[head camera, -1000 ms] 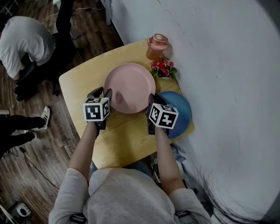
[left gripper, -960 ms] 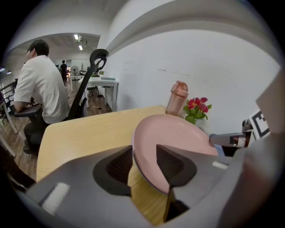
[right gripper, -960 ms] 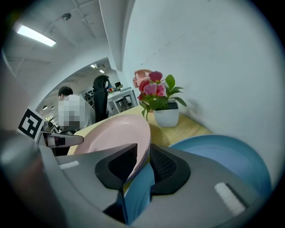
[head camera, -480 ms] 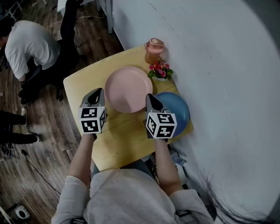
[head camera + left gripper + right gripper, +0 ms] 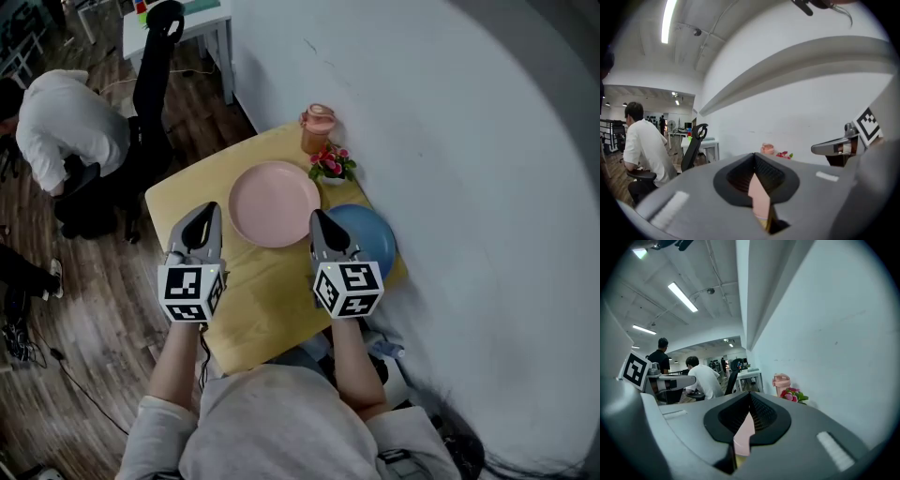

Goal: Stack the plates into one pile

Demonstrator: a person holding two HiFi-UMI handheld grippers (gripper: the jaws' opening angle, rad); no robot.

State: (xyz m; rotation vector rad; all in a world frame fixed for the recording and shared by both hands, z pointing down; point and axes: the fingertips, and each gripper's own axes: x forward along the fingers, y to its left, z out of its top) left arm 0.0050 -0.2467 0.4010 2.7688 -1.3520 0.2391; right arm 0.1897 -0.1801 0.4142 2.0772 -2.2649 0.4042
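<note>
Two grippers, both pressed shut with nothing held: the left gripper (image 5: 207,212) and the right gripper (image 5: 318,221) hang above the yellow table (image 5: 187,197), flanking the pink plate (image 5: 274,190). The blue plate (image 5: 373,239) lies beside it, unstacked, near the flowers (image 5: 332,165) and the cup (image 5: 317,128).

Pink plate (image 5: 274,190), centre of frame: smooth, faint sheen; plastic or glazed ceramic, cannot tell which. Blue plate (image 5: 375,239), to its right: same smooth finish. Desk (image 5: 251,300): pale yellow wood-look top, smooth, matt. Floor (image 5: 103,319), left side: dark wood planks, grain visible. Wall (image 5: 450,141), right side: white, matt, painted. Pink tumbler (image 5: 317,128), upper centre: smooth plastic look. Left gripper (image 5: 206,217), right gripper (image 5: 319,223): matt grey plastic shells; jaws lined with black ribbed pads. Person's grey top (image 5: 272,422), bottom: soft cloth.
</note>
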